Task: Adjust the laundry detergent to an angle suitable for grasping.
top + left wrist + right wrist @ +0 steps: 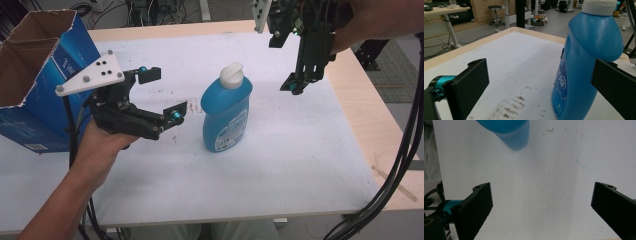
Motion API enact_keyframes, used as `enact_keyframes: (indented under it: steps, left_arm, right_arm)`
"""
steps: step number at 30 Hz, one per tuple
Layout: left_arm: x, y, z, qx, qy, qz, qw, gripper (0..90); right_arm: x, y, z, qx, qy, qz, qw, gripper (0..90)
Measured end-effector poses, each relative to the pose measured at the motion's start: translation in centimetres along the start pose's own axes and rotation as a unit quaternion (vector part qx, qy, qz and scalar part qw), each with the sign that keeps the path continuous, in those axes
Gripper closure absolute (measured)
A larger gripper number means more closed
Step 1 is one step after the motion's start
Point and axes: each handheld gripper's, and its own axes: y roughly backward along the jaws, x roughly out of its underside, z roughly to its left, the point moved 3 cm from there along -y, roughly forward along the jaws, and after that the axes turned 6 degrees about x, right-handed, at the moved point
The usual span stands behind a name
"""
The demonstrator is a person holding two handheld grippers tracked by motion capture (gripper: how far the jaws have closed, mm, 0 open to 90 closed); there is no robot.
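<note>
1. Blue bottle [226, 112] upright mid-table [300, 165], white cap [232, 76] on top.
2. Brown stains [512, 107] clear in left claw view beside bottle base.
3. Left claw [165, 95] level, wide open, empty, just left of bottle.
4. Right claw [541, 212] raised, pointing down, wide open, empty.

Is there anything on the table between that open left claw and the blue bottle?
Nothing visible. The left hand-held gripper, jaws open, faces the blue bottle across bare white table with faint brown stains.

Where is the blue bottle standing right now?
In the high view, the blue bottle stands upright mid-table on the white mat, just right of the open left gripper.
</note>
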Motion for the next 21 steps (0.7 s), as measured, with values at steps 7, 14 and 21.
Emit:
enact_keyframes:
  steps: [7, 14, 21]
  left_arm:
    - [0.3, -0.8, -1.7, 0.024, -0.003, 0.019, 0.9995, 1.7]
    - [0.5, -1.7, -2.6, 0.031, -0.006, 0.044, 0.9985, 1.7]
    - [0.6, -2.8, -3.2, 0.034, 0.002, 0.066, 0.9972, 1.7]
  right_arm:
    - [0.1, 0.0, 0.2, 0.0, -0.001, 0.001, 1.0, 3.2]
    - [0.2, 0.1, 0.2, 0.002, -0.001, 0.0, 1.0, 3.1]
    - [0.2, 0.1, 0.2, 0.003, 0.0, -0.001, 1.0, 3.2]
